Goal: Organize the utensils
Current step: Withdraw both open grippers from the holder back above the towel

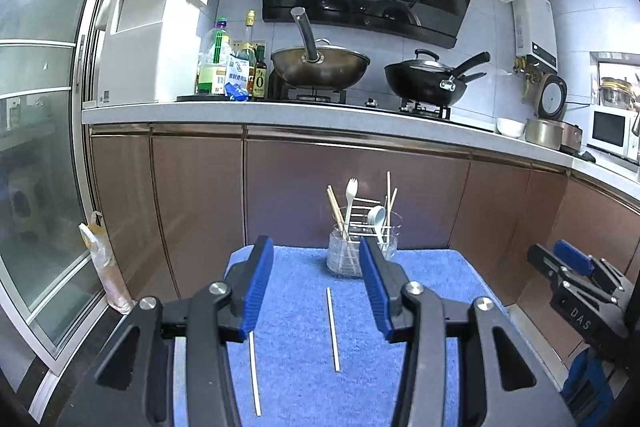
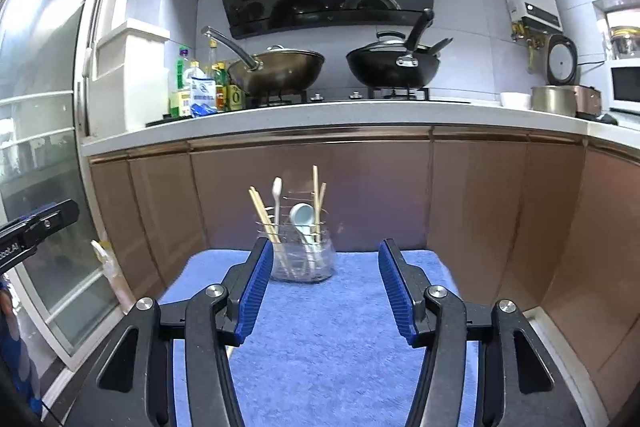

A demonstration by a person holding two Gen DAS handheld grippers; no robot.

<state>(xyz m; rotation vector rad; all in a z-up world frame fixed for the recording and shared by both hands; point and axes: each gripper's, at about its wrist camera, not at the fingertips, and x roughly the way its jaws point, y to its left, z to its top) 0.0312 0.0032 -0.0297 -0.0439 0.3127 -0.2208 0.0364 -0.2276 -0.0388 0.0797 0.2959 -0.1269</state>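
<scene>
A clear utensil holder (image 1: pixel 347 253) stands at the far edge of a blue towel (image 1: pixel 304 367). It holds wooden chopsticks, a white spork and a pale spoon. Two white chopsticks lie loose on the towel: one (image 1: pixel 333 329) in the middle, one (image 1: pixel 255 373) partly under my left finger. My left gripper (image 1: pixel 316 259) is open and empty above them. In the right wrist view the holder (image 2: pixel 302 261) sits just ahead of my right gripper (image 2: pixel 325 259), which is open and empty over the towel (image 2: pixel 328 339). The right gripper also shows in the left wrist view (image 1: pixel 576 279).
Brown cabinet doors (image 1: pixel 200 207) rise right behind the towel, under a white counter (image 1: pixel 280 113) with two woks, bottles and a rice cooker. A glass sliding door (image 1: pixel 36 147) is on the left, with a plastic bag (image 1: pixel 102 259) at its foot.
</scene>
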